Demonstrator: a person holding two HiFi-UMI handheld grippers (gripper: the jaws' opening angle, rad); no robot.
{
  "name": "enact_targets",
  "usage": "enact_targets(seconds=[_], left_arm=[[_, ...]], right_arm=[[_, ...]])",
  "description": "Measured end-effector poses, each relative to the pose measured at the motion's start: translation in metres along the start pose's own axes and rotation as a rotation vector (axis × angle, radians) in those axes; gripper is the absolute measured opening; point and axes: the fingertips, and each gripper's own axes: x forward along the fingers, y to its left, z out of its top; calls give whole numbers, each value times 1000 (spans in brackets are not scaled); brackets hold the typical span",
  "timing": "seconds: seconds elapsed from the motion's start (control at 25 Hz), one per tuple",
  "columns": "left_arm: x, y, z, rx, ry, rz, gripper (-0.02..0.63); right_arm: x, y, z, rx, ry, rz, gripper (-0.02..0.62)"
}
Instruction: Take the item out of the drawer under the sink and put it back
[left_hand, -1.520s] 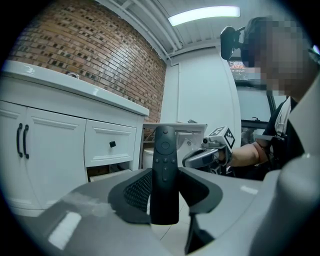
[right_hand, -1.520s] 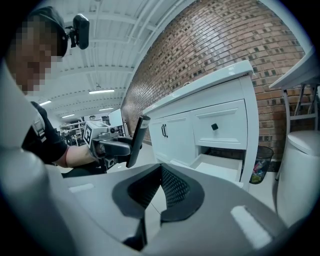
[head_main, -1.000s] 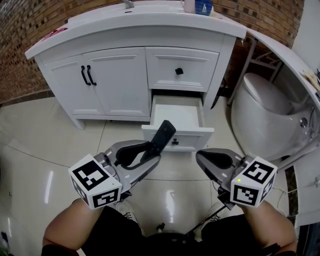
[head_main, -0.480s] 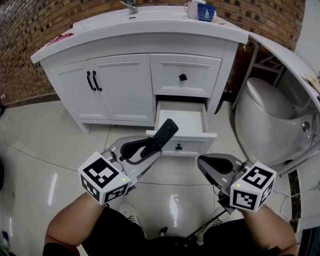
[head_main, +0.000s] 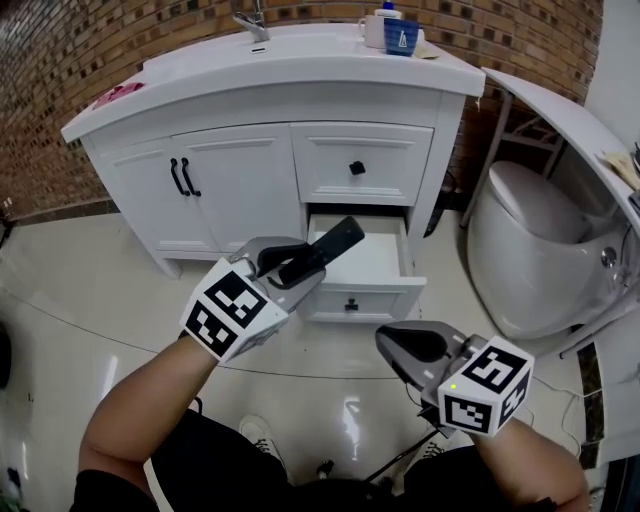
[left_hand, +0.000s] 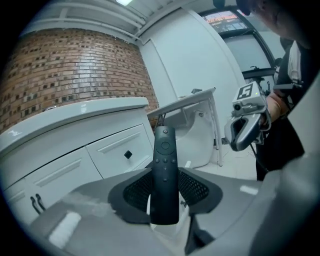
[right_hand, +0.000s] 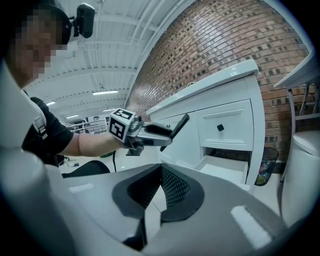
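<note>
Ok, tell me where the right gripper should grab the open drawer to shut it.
Probably the small black knob centred on the drawer front, approached straight from the front with the right gripper: it is the flat panel's only protrusion.

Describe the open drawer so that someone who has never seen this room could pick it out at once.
Find the white vanity cabinet against the brick wall, with double doors on its left half. On its right half two drawers are stacked; the lower drawer is the one. It alone is pulled out, showing a white inside, while the upper drawer is shut.
</note>
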Motion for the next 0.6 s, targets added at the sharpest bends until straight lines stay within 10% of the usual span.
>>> enact_targets(seconds=[0.6], left_arm=[[124, 27, -22, 165, 181, -61, 170]], right_arm=[[0, -11, -10, 55, 19, 48, 3]])
